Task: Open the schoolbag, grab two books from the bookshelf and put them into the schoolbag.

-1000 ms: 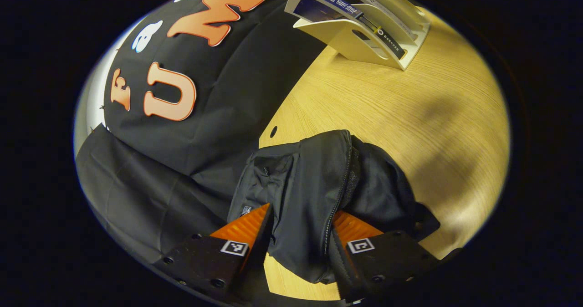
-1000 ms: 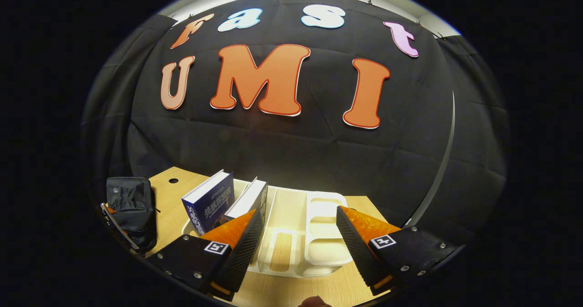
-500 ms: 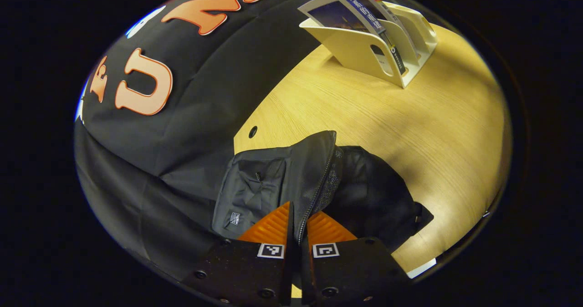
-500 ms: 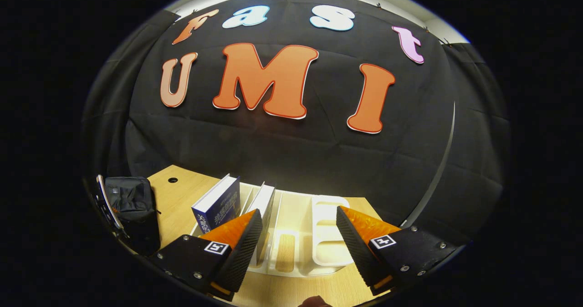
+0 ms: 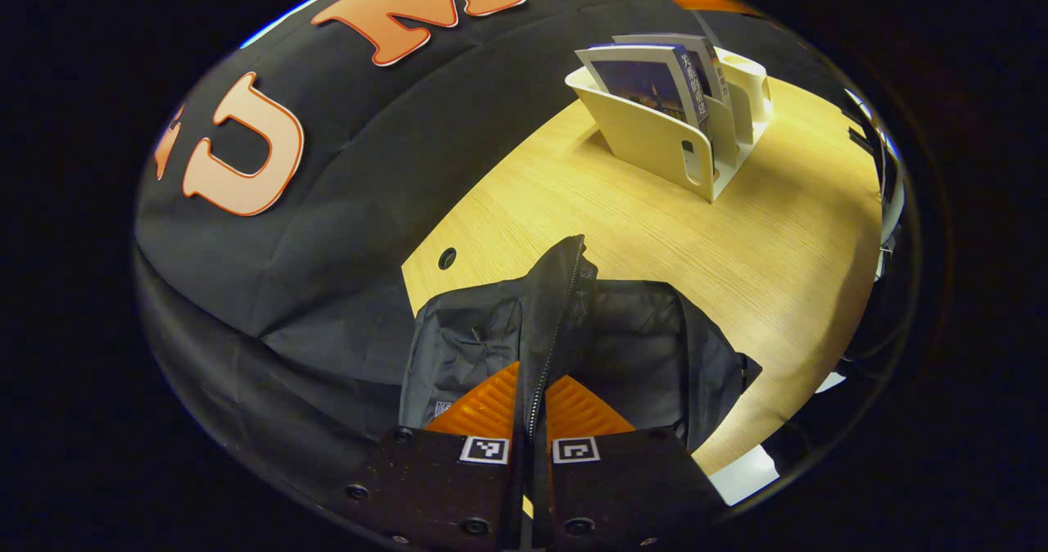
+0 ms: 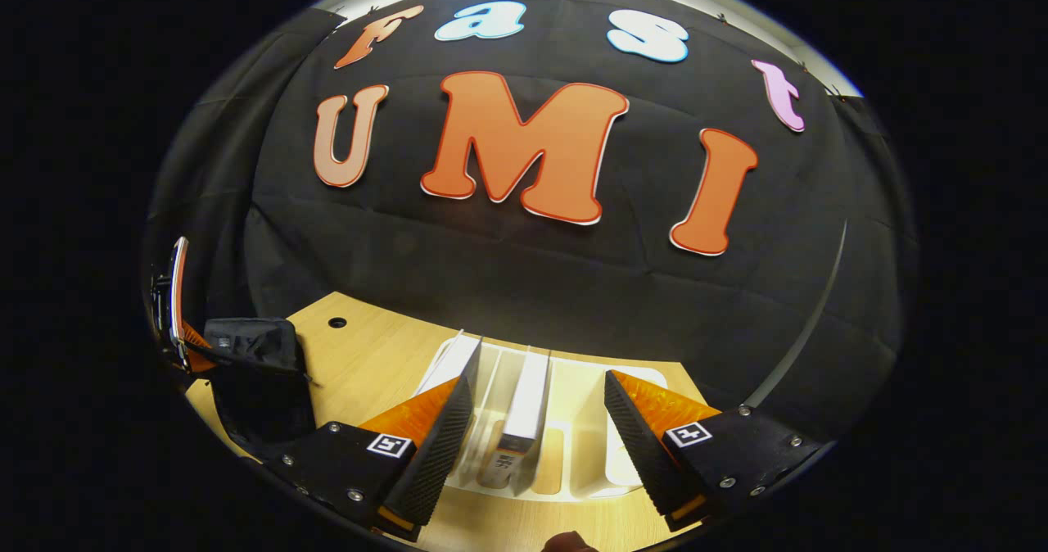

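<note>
In the left gripper view my left gripper is shut on the zipper edge of the black schoolbag, lifting that flap so the bag gapes open on the wooden table. The white bookshelf stands farther off with two books upright in it. In the right gripper view my right gripper is open, hovering just above the bookshelf. One white-edged book stands between its fingers without touching them, and another book leans by the left finger. The schoolbag and the left gripper show at far left.
A round cable hole sits in the table near the back edge beside the bag. The black cloth wall rises right behind the bookshelf. Bare tabletop lies between bag and shelf.
My left gripper went from open around the bag's zipper edge to shut on it and lifted the flap. My right gripper shifted left over the shelf, now straddling a book.
</note>
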Available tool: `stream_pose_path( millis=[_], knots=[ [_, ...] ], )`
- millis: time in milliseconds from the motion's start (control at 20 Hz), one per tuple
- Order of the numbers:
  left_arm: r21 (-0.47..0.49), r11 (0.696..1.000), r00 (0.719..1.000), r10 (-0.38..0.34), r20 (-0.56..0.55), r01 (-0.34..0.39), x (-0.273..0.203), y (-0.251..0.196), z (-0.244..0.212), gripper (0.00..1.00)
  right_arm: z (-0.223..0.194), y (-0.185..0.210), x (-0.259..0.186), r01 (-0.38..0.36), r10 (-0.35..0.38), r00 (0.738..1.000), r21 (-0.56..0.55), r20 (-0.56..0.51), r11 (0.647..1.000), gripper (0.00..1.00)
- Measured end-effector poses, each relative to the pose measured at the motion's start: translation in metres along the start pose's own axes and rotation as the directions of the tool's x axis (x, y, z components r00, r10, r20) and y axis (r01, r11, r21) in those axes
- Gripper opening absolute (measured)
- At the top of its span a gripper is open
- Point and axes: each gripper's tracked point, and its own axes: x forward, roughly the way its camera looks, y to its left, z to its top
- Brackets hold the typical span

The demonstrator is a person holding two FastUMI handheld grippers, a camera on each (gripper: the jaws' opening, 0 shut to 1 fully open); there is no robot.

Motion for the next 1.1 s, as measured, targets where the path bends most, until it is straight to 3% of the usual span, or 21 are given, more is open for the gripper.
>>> stream_pose_path(
  millis=[150,250,350,600,800,950,1100],
  knots=[
    [-0.033,0.998,0.999,-0.051,0.009,0.051,-0.007,0.022,0.005,0.05,0.011,0.008,0.011,0.003,-0.005,0.999,-0.056,-0.039,0.998,0.97],
    [-0.045,0.996,0.997,-0.073,0.022,0.074,-0.01,0.038,0.01,0.05,0.011,0.022,0.021,-0.046,0.039,0.993,-0.064,-0.11,0.997,0.97],
    [-0.11,0.988,0.994,-0.105,0.028,0.108,-0.015,0.05,0.015,0.05,0.01,0.039,0.032,-0.112,0.102,0.975,-0.042,-0.198,0.993,0.97],
    [-0.174,0.967,0.982,-0.179,0.052,0.186,-0.024,0.069,0.025,0.05,0.014,0.05,0.054,-0.134,0.128,0.916,0.011,-0.38,0.991,0.98],
    [-0.149,0.967,0.978,-0.201,0.057,0.208,-0.026,0.082,0.031,0.05,0.002,0.06,0.065,-0.172,0.147,0.849,-0.002,-0.507,0.985,0.98],
    [-0.147,0.964,0.974,-0.215,0.066,0.223,-0.022,0.087,0.032,0.05,-0.011,0.079,0.076,-0.209,0.204,0.772,0.062,-0.602,0.976,0.99],
    [-0.157,0.955,0.968,-0.244,0.064,0.251,-0.017,0.087,0.028,0.06,-0.028,0.087,0.091,-0.158,0.215,0.695,0.147,-0.686,0.977,0.98]
  ],
)
